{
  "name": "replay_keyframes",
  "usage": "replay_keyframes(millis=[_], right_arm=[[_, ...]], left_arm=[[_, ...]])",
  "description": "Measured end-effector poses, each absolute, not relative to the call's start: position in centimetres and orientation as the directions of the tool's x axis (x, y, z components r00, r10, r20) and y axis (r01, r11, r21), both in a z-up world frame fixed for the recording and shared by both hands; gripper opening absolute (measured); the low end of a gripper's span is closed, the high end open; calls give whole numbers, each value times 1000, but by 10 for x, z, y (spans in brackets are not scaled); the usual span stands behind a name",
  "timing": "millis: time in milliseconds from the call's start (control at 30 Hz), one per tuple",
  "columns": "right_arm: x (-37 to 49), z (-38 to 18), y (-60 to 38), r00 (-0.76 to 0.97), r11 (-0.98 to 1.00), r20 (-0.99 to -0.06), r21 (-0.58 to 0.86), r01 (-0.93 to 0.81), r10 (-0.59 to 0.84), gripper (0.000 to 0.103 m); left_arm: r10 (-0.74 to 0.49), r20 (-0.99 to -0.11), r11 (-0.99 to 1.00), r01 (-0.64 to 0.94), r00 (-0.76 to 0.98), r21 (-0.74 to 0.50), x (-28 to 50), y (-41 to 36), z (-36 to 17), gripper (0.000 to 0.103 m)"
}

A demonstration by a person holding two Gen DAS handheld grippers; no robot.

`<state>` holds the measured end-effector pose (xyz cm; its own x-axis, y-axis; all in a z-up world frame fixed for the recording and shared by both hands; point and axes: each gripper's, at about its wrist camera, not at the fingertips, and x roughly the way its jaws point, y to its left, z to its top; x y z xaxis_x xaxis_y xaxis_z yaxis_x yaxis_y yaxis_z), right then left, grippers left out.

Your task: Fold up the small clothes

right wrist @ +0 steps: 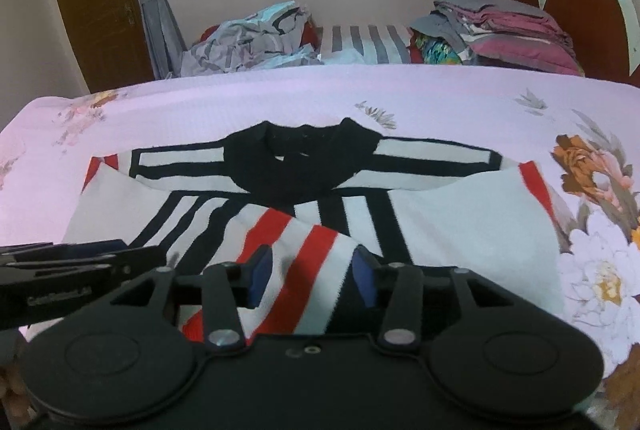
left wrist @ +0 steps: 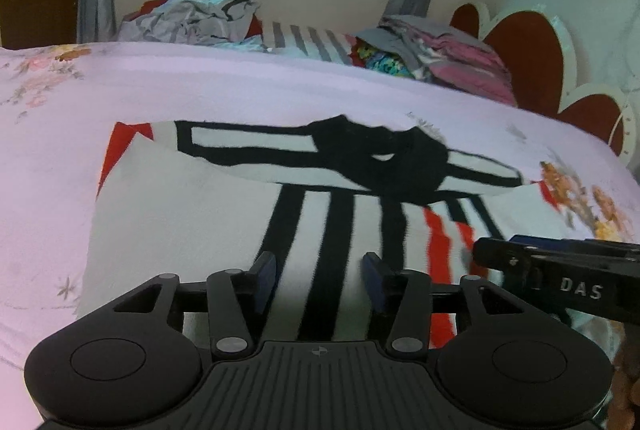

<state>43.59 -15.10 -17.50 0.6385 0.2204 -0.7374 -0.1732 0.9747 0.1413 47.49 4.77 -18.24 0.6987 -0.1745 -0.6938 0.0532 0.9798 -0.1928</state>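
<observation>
A small white shirt with black and red stripes and a black collar lies spread on the bed, its collar at the far side. My left gripper hovers over the near part of the shirt, jaws apart, nothing pinched. In the right wrist view the same shirt has a red-striped fold lying across its near middle. My right gripper stands over that fold, jaws apart, pads not pressing on the cloth. Each gripper shows at the edge of the other's view: the right gripper and the left gripper.
A pale pink floral bedsheet covers the bed. At the far side lie a crumpled heap of grey clothes and a folded stack. A red scalloped headboard rises on the right; a window and curtains are behind.
</observation>
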Motion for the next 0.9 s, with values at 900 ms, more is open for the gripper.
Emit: replay_keyframes(millis=[900], right_arm=[[380, -165, -183, 631, 962, -736, 103, -251, 244, 43]], left_arm=[[-130, -704, 984, 4, 699, -178, 412, 50, -166, 49]])
